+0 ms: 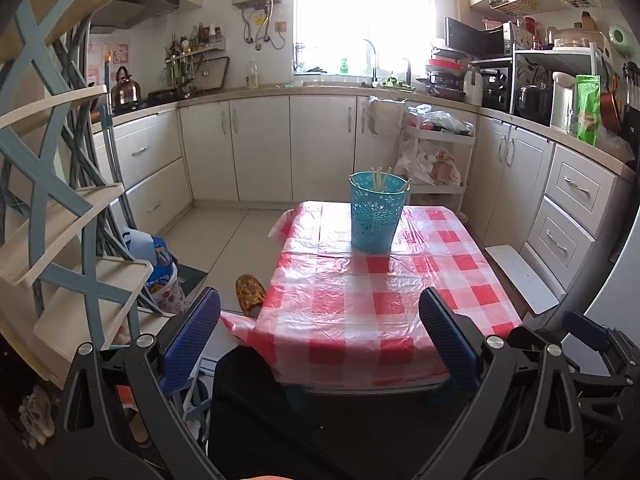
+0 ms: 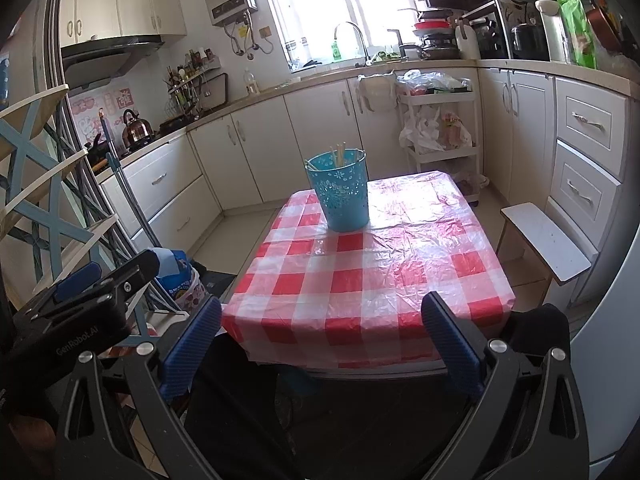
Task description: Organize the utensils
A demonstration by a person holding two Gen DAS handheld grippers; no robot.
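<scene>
Both grippers (image 1: 320,320) (image 2: 322,322) gape; only left view shows slipper (image 1: 250,289) beside table (image 1: 360,320).

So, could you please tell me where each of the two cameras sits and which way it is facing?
Left wrist: on the left gripper, held low before the near table edge, facing the blue bucket and kitchen counters; its open blue fingers, the person's dark-clothed leg and the right gripper at far right show.
Right wrist: on the right gripper, slightly further right, facing likewise; its open fingers and the left gripper at lower left show.
Shared: the checkered tablecloth, the bucket with chopsticks, the white stool, the window.
</scene>
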